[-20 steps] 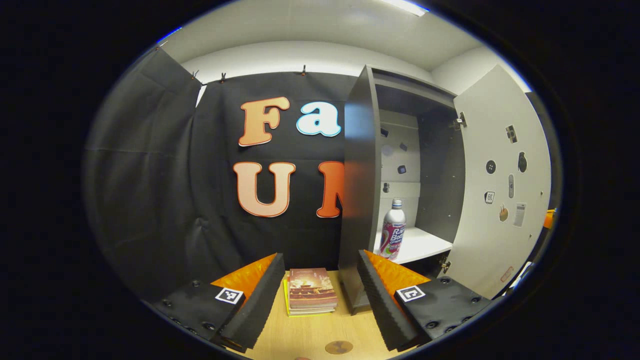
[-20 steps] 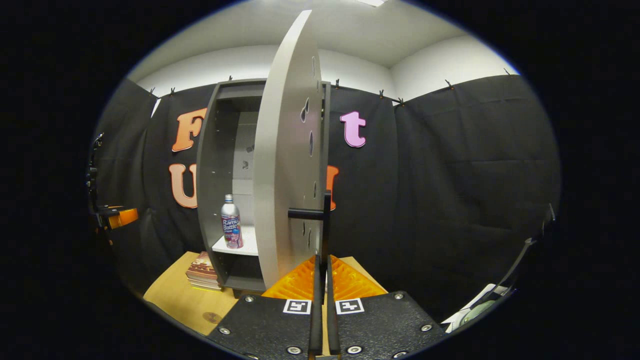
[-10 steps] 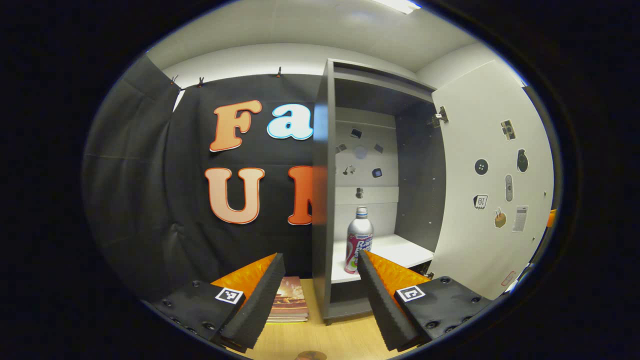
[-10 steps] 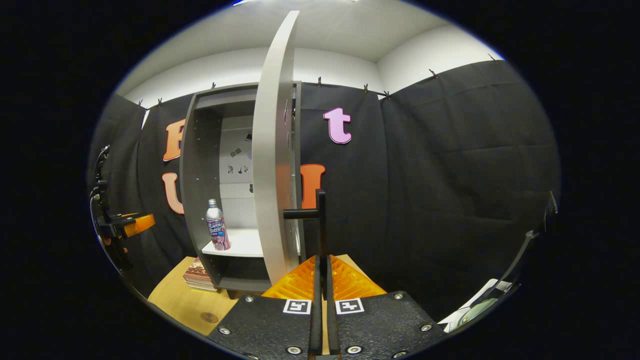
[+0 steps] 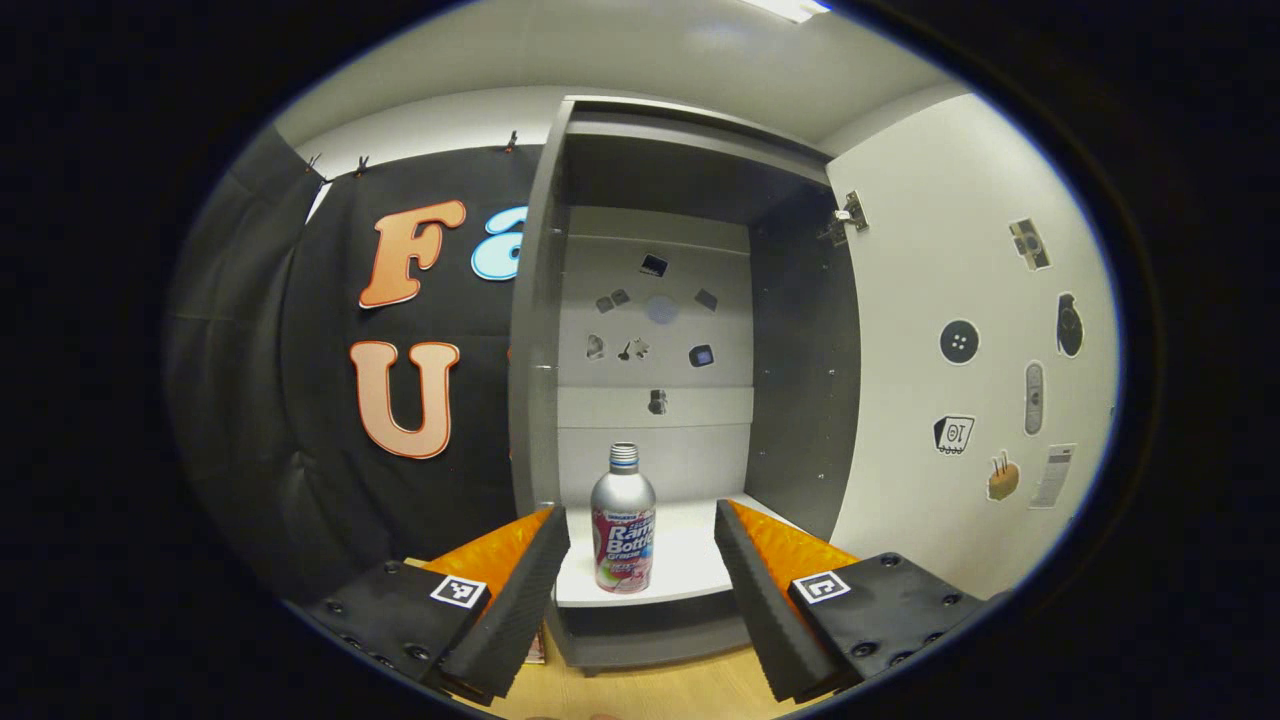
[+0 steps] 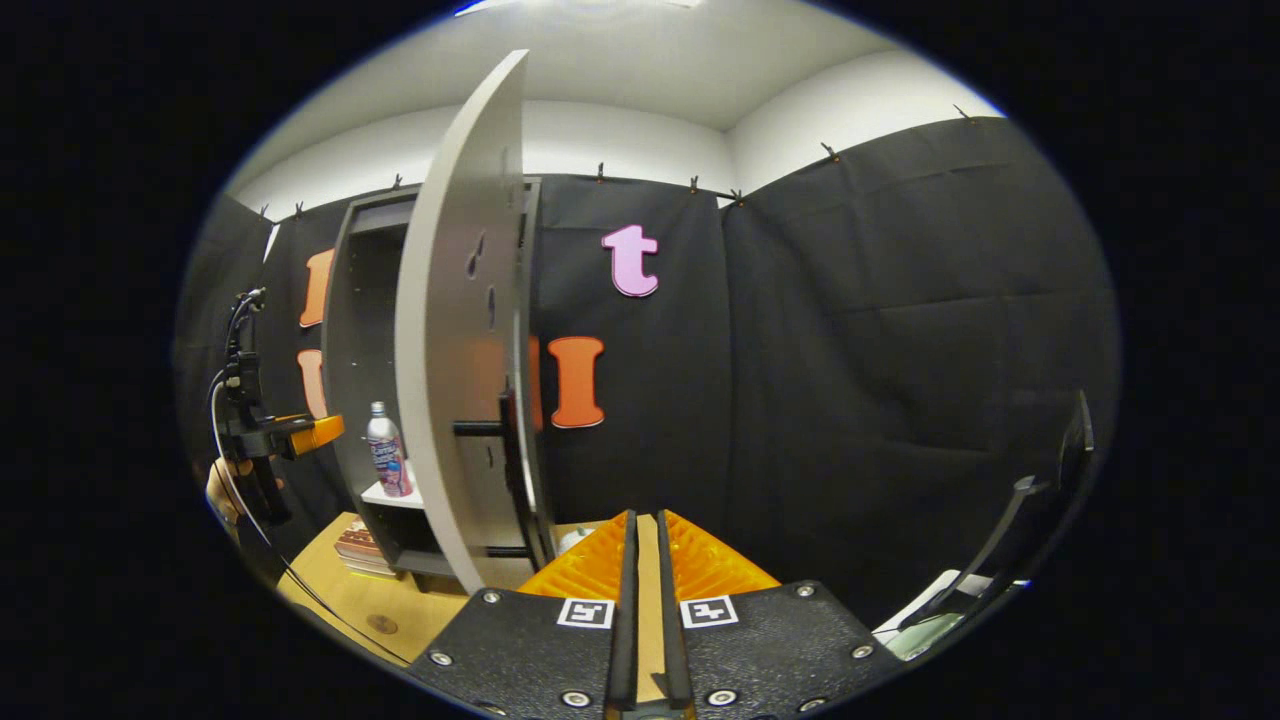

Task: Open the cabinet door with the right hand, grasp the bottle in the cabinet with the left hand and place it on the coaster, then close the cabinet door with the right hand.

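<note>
— Left gripper view: left gripper [image 5: 640,590] wide open, empty, facing cabinet [image 5: 540,400]. Position of bottle [image 5: 623,520]?

— Upright on white shelf [image 5: 690,565], framed between fingers [image 5: 520,600], untouched, farther in.

— Door [image 5: 960,330]?

— Swung fully open at right.

— Right gripper view?

— Right gripper [image 6: 640,600] nearly closed, narrow slit between fingers, holding nothing. Well clear of handle [image 6: 505,440], which stands far left. Coaster [image 6: 381,623] flat on table [image 6: 340,590], near cabinet. Books [image 6: 355,545] left of cabinet base.

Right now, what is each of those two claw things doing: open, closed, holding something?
Left gripper: fingers open, empty, aimed at the bottle.
Right gripper: fingers nearly shut, holding nothing, clear of the door handle.
</note>
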A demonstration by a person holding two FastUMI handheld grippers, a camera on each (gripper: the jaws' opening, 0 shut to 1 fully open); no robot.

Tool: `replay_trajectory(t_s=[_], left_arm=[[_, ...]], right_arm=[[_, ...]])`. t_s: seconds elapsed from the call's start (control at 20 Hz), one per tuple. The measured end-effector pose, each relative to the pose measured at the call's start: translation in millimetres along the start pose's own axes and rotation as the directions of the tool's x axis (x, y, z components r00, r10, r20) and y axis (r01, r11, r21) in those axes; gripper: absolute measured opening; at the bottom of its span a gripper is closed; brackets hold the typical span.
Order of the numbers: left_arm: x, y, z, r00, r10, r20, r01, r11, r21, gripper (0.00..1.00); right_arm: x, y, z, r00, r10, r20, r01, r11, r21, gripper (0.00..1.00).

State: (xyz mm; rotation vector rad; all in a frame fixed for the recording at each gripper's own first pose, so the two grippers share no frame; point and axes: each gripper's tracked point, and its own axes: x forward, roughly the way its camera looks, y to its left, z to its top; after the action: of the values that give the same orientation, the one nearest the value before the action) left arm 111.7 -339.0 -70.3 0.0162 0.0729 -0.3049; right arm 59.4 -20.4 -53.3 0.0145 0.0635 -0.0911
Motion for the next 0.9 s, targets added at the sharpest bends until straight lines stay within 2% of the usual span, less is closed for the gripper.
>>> replay_trajectory(t_s=[0.05,0.15,0.3,0.35,0.4,0.45,0.5,0.55,0.6,0.8,0.85,0.9], left_arm=[[8,-4,-1,1.0,0.005,-0.004,-0.005,1.0,0.005,0.95],[24,-9,-6,1.0,0.02,-0.011,-0.02,1.0,0.011,0.95],[46,-4,-9,0.997,0.081,-0.008,-0.081,0.996,0.03,0.96],[53,-2,-10,0.995,0.097,-0.006,-0.097,0.995,0.032,0.94],[60,-1,-13,0.994,0.108,-0.004,-0.107,0.994,0.032,0.95],[67,1,-17,0.993,0.117,-0.009,-0.117,0.993,0.032,0.94],[74,3,-22,0.992,0.126,-0.02,-0.125,0.992,0.033,0.95],[81,5,-27,0.991,0.129,-0.028,-0.128,0.991,0.03,0.95],[90,5,-31,0.991,0.128,-0.03,-0.127,0.992,0.022,0.95],[112,16,-45,0.986,0.164,-0.041,-0.163,0.986,0.041,0.96],[117,20,-47,0.983,0.177,-0.042,-0.175,0.983,0.053,0.96],[122,24,-50,0.981,0.188,-0.04,-0.185,0.981,0.061,0.96]], right_arm=[[1,-10,-2,1.0,-0.015,-0.006,0.015,1.0,-0.008,0.16],[7,-29,-6,0.999,-0.037,-0.012,0.037,0.999,-0.022,0.12],[13,-51,-7,0.998,-0.068,-0.011,0.067,0.997,-0.041,0.38],[16,-57,-8,0.997,-0.073,-0.01,0.072,0.996,-0.043,0.42],[17,-61,-9,0.997,-0.076,-0.013,0.075,0.996,-0.044,0.58],[20,-65,-10,0.997,-0.078,-0.016,0.077,0.996,-0.045,0.55],[24,-70,-11,0.996,-0.083,-0.021,0.082,0.996,-0.045,0.69],[29,-71,-13,0.996,-0.088,-0.025,0.087,0.995,-0.044,0.67],[33,-72,-13,0.996,-0.09,-0.026,0.089,0.995,-0.041,0.78],[54,-75,-15,0.996,-0.087,-0.032,0.086,0.996,-0.031,0.88],[59,-76,-16,0.996,-0.088,-0.034,0.087,0.996,-0.032,0.86],[62,-76,-17,0.996,-0.086,-0.037,0.085,0.996,-0.031,0.92]])
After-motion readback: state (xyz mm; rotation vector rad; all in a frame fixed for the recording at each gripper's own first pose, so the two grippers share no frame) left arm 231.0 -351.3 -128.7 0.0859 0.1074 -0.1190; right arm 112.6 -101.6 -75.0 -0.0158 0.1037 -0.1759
